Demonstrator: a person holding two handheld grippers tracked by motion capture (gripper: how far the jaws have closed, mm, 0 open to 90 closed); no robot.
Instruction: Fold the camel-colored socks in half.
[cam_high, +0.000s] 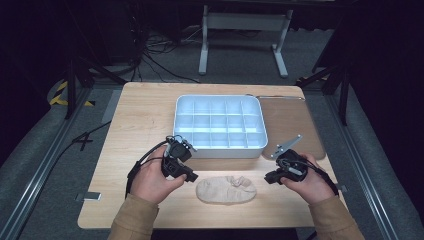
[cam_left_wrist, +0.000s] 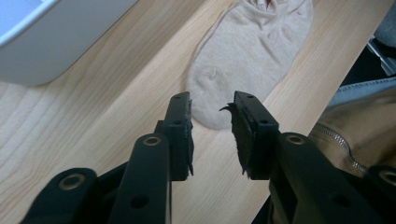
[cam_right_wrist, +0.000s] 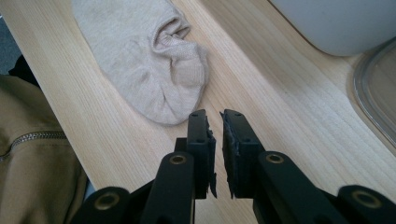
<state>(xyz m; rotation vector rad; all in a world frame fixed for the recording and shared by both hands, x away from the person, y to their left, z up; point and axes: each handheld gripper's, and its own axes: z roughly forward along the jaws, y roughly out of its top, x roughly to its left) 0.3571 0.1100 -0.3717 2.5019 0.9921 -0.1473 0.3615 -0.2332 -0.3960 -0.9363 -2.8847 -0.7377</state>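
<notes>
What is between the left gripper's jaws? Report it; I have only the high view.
Observer: Nothing. In the left gripper view the left gripper has its jaws apart and empty, aimed at the near end of the beige sock, which lies flat on the table.
Operator: Now report the right one.
Observer: In the right gripper view the right gripper has only a narrow gap between its jaws, with nothing in it. The sock lies just beside the tips, not gripped.
</notes>
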